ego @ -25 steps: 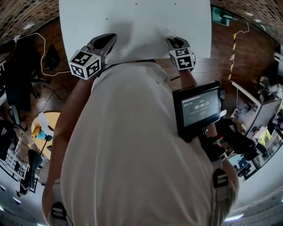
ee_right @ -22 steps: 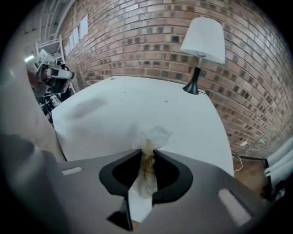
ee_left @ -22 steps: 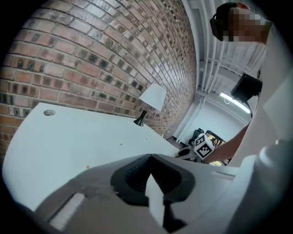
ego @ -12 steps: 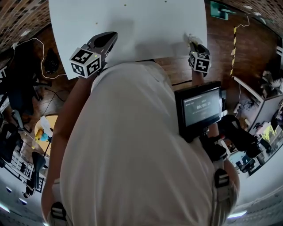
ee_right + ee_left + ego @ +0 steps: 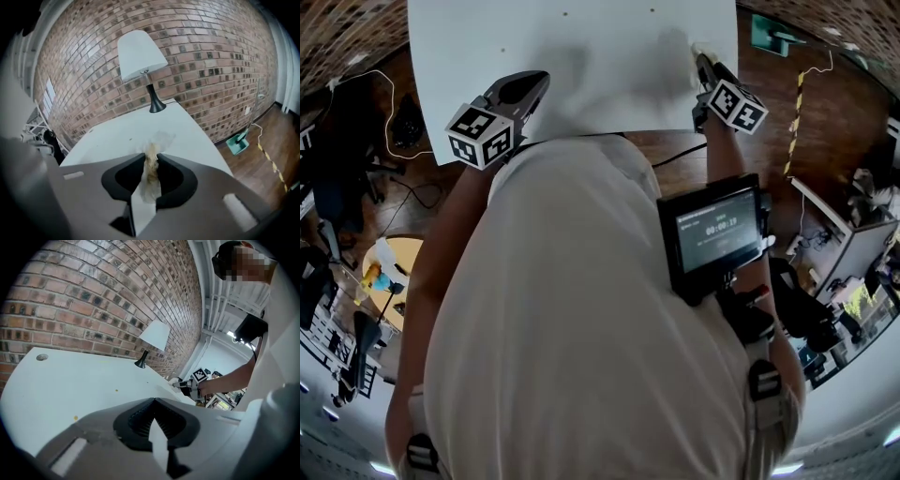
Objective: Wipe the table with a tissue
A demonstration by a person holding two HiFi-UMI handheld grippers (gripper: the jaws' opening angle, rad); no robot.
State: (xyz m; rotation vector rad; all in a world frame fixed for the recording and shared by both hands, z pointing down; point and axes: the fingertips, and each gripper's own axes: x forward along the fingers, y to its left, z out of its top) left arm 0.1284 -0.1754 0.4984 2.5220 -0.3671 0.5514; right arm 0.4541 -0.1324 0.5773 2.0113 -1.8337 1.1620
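Observation:
My right gripper (image 5: 703, 62) is over the white table (image 5: 581, 47) near its right edge, shut on a crumpled tissue (image 5: 151, 165) stained yellow-brown. The tissue's free end (image 5: 161, 139) touches the tabletop ahead of the jaws, and in the head view the tissue (image 5: 697, 51) shows as a small white tuft at the jaw tips. My left gripper (image 5: 534, 82) hangs over the table's near edge at the left, its jaws closed with nothing between them. From the left gripper view, the right gripper (image 5: 180, 384) shows far across the table (image 5: 70, 385). Small yellow crumbs (image 5: 75, 417) dot the surface.
A white-shaded lamp (image 5: 140, 61) on a black stem stands at the table's far end by the brick wall (image 5: 211, 56). A green dustpan (image 5: 238, 140) lies on the wooden floor to the right. A screen (image 5: 717, 230) hangs at the person's waist.
The right gripper slid right along the near edge with the tissue, then pushed farther onto the table by the right edge, rolling as it went. The left gripper barely moved.

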